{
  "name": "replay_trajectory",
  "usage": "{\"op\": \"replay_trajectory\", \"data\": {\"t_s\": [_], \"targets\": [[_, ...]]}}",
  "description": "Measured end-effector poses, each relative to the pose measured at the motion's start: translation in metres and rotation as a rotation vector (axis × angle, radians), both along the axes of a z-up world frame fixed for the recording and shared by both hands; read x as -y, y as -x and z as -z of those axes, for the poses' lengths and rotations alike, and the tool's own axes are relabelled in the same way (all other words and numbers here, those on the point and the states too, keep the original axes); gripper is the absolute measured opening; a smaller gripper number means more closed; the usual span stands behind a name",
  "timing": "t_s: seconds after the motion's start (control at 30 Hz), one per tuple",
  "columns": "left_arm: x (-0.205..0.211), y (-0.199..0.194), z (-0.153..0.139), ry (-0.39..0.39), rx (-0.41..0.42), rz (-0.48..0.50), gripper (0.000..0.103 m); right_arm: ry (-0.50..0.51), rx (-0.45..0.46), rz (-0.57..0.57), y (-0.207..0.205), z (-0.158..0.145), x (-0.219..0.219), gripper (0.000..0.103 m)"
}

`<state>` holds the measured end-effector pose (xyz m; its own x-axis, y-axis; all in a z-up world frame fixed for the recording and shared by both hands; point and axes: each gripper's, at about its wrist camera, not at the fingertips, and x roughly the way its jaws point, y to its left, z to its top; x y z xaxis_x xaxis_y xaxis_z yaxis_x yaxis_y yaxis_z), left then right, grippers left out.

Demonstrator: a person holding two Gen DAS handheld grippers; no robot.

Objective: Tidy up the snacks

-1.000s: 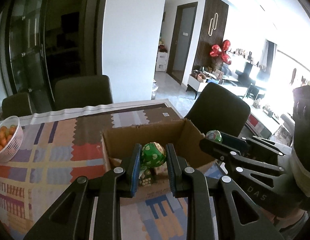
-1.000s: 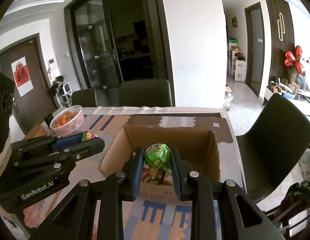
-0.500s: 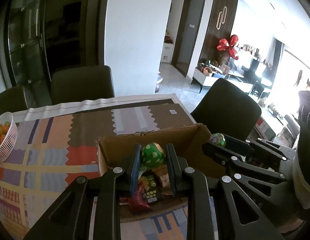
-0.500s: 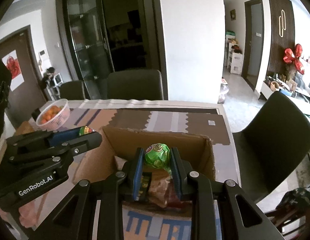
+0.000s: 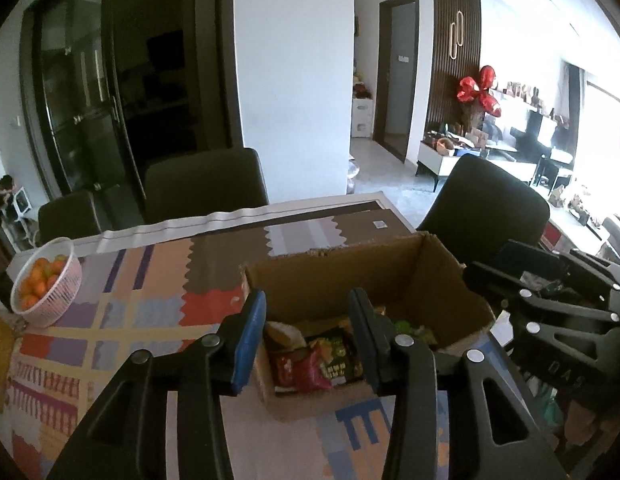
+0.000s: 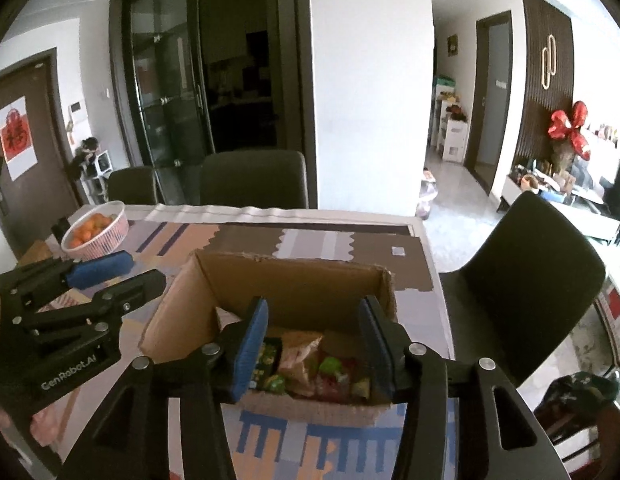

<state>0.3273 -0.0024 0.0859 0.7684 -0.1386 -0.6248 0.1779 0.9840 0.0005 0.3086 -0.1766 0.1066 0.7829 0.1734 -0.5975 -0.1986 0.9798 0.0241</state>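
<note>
An open cardboard box (image 5: pixel 350 272) stands on the patterned tablecloth; it also shows in the right wrist view (image 6: pixel 293 280). Several snack packets (image 5: pixel 322 356) lie inside it, red, green and tan (image 6: pixel 310 360). My left gripper (image 5: pixel 307 332) is open and empty, just above the box's near left part. My right gripper (image 6: pixel 314 340) is open and empty, above the box's near edge. Each gripper shows in the other's view, the right one at the box's right side (image 5: pixel 550 296), the left one at its left side (image 6: pixel 89 280).
A white basket of oranges (image 5: pixel 45 280) stands at the table's far left, also in the right wrist view (image 6: pixel 95 230). Dark chairs stand behind the table (image 5: pixel 205 184) and at its right end (image 6: pixel 522 280). The table's right edge lies close to the box.
Both grippers held round green snacks over the box and have opened; the green snacks have dropped into the box. Both grippers have moved forward and lower over it.
</note>
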Motion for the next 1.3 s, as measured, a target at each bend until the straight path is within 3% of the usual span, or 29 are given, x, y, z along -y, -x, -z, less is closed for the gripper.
{"op": "replay_trajectory", "data": {"t_s": [0.33,0.67,1.1,1.3], "targets": [[-0.005,0.067,-0.012,0.024,0.053,-0.007,0.054,-0.028,0.052,-0.004,0.057,-0.009,0.006,0.055],[-0.003,0.133,-0.023,0.014,0.137,0.0,0.066,-0.035,0.125,0.009,0.124,-0.016,0.008,0.079],[-0.006,0.193,-0.022,0.016,0.199,-0.031,0.088,0.01,0.208,0.072,0.191,-0.018,0.015,0.085],[-0.004,0.214,-0.022,-0.028,0.237,-0.051,0.094,0.038,0.224,0.082,0.214,-0.019,0.016,0.087]]}}
